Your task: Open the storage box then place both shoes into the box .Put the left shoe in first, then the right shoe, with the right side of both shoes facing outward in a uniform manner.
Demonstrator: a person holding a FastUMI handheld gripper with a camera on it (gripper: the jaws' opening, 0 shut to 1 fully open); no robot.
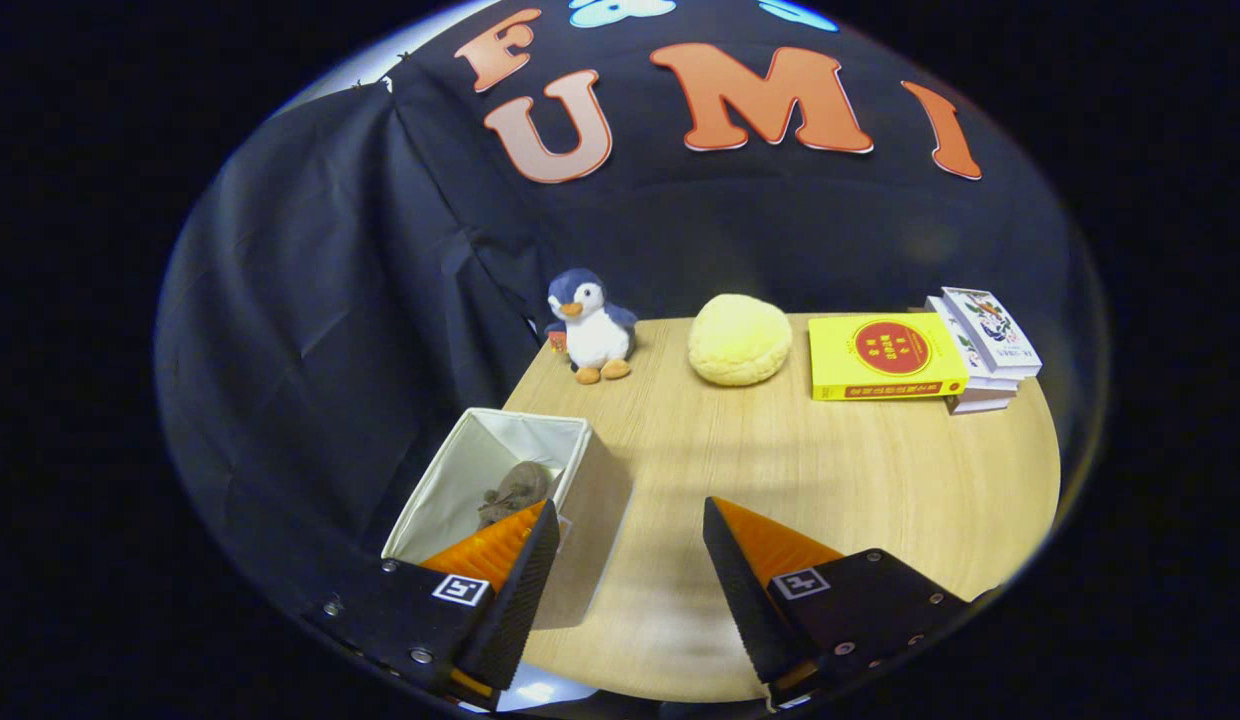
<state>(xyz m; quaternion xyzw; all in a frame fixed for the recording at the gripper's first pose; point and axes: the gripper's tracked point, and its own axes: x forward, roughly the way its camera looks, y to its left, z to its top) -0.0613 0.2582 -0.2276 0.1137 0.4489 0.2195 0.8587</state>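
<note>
A white fabric storage box [570,440] stands open-topped on the wooden table [840,470], just ahead of my left finger. Inside it lies a brown-grey shoe [517,490], partly hidden by that finger [500,545]. My gripper [630,525] hovers above the table's near edge, open, with only bare tabletop between its fingers. The right finger [755,545] is over the table to the right of the box.
Along the table's far edge stand a plush penguin [592,325], a yellow round cushion [740,340], a yellow book [885,357] and a small stack of books [985,345]. Black cloth hangs behind and to the left of the table.
</note>
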